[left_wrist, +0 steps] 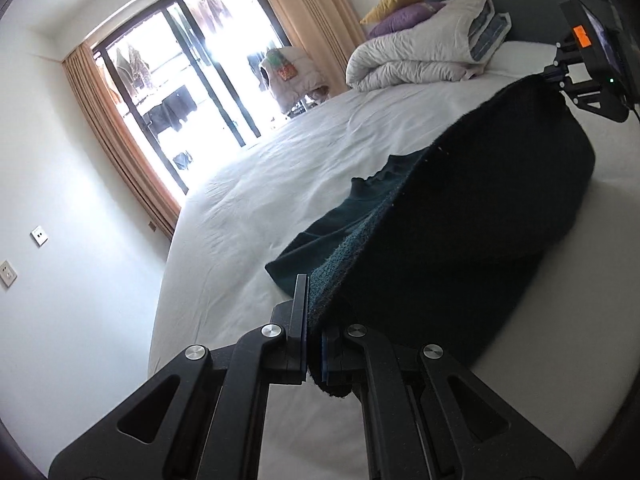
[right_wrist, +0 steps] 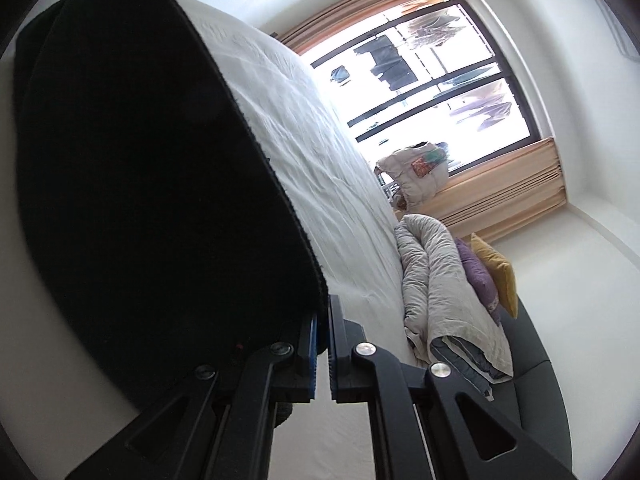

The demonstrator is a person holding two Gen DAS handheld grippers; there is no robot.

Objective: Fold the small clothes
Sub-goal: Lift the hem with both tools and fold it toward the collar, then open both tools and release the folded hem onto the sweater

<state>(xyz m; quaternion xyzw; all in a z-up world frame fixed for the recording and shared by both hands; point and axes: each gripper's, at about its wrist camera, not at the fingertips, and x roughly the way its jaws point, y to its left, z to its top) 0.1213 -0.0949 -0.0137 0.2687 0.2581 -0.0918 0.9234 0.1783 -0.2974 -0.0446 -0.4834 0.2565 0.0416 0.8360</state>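
Currently both the left gripper (left_wrist: 314,344) and right gripper (right_wrist: 323,344), clamped on the dark garment's (left_wrist: 460,216) edge above the bed (left_wrist: 260,184), risk it slipping out unevenly.

Nubby dark knit garment (left_wrist: 460,216); smooth white cotton sheet (left_wrist: 280,168).

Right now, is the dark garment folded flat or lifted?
Lifted: both grippers, left and right, pinch one edge of the dark garment; its far part lies on the bed.
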